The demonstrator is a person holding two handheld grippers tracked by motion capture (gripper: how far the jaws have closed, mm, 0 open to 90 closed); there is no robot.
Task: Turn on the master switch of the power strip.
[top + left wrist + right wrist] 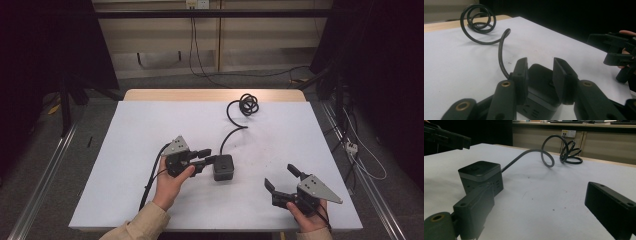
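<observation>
Left gripper (540, 75) jaws partly closed around black cube socket (541, 87), contact with its sides not discernible. Right gripper (281, 178) stood wide open, empty, apart.

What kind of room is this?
Probably a lab or recording workshop: a white-topped table boxed in by dark curtains, cables on the floor, and a wall socket behind.

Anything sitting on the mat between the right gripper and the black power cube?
Nothing: in the high view the white mat is bare between the right gripper and the power cube. The right gripper view shows the same.
</observation>
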